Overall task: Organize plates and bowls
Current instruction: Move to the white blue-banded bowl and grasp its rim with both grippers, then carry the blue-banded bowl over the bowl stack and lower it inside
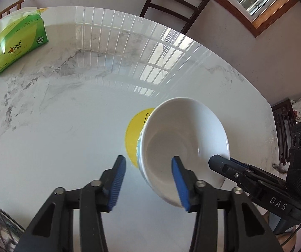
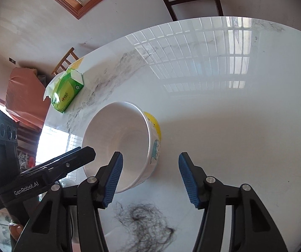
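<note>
- The bowl (image 1: 184,145), white inside with a printed band on its outer wall, sits near the middle of the marble table (image 1: 55,109), partly covering a yellow round sticker (image 1: 134,132). Both wrist views show its mouth turned towards the cameras; whether it is truly tipped or only bent by the lens I cannot tell.
- The left gripper (image 1: 149,180) straddles the bowl's near-left wall, one blue pad outside and one inside the rim. Its jaws are partly drawn in but a clear gap shows, and neither pad visibly presses the porcelain.
- The right gripper (image 2: 150,178) brackets the opposite wall the same way: one pad over the inside, the other standing well clear of the printed side. Its jaws are spread, pinching nothing.
- To do this grasp well, I would sink each pad deeper down the wall before closing, so the ribbed faces meet it flat rather than at the lip.
- Closing both sides evenly should keep the bowl from skating on the glossy top.
- Glazed porcelain is likely slippery; a firm squeeze and a level lift seem wise.
- Farther out, a green tissue pack (image 1: 15,46) lies at the far edge, well apart, and a tangle of dark hair (image 2: 144,224) lies near the right gripper; neither blocks the lift.
</note>
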`<state>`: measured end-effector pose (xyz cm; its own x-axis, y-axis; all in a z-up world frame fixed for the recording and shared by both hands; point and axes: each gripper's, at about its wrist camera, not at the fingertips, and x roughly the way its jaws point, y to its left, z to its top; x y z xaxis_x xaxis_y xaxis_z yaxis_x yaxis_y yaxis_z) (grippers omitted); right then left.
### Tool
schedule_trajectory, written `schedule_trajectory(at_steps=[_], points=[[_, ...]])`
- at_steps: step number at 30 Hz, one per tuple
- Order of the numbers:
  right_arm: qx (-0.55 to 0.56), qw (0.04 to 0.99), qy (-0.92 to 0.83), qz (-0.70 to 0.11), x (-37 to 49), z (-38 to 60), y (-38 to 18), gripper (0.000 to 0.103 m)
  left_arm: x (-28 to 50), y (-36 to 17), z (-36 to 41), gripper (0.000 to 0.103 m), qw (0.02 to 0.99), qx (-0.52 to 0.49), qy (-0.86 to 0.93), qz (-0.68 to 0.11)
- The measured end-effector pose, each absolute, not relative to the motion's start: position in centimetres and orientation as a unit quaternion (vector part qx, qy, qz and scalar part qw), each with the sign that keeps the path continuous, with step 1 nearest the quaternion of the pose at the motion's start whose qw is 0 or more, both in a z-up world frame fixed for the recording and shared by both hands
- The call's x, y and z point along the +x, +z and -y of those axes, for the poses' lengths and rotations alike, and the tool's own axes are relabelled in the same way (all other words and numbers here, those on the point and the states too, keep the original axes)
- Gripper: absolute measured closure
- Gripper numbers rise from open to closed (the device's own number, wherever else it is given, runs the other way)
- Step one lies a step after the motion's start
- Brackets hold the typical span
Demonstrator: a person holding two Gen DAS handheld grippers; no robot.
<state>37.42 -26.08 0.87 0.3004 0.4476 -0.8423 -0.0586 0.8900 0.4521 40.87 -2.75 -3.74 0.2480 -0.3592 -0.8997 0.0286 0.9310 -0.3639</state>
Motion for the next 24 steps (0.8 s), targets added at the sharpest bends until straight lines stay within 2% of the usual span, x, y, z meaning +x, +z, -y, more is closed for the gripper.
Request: schedule_trajectory(at_steps=[1, 2, 3, 4, 11, 24], points=[[0.171, 0.787, 0.159, -0.571, 37.5, 26.0, 0.7, 0.055, 40.9, -4.1, 2.7, 0.082, 0.776, -0.142, -0.117, -0.604], [0.174, 0.784, 0.161, -0.574, 37.6, 26.0, 0.5, 0.064, 40.9, -4.2, 2.5, 0.082, 0.776, -0.154, -0.114, -0.601], [0.177, 0.779, 0.163, -0.579, 37.7, 25.9, 0.2, 0.078, 40.8, -4.2, 2.5, 0.083, 0.776, -0.155, -0.111, -0.602], [0.18, 0.773, 0.165, -0.585, 37.8, 25.9, -0.2, 0.085, 40.7, -4.1, 2.6, 0.083, 0.777, -0.15, -0.109, -0.601], [0.189, 0.767, 0.167, -0.59, 37.3, 26.0, -0.4, 0.086, 37.7, -1.4, 2.6, 0.084, 0.782, -0.16, -0.112, -0.592], [0.203, 0.766, 0.199, -0.576, 30.1, 26.6, 5.5, 0.086, 28.5, 4.4, 1.7, 0.084, 0.799, -0.16, -0.124, -0.567]])
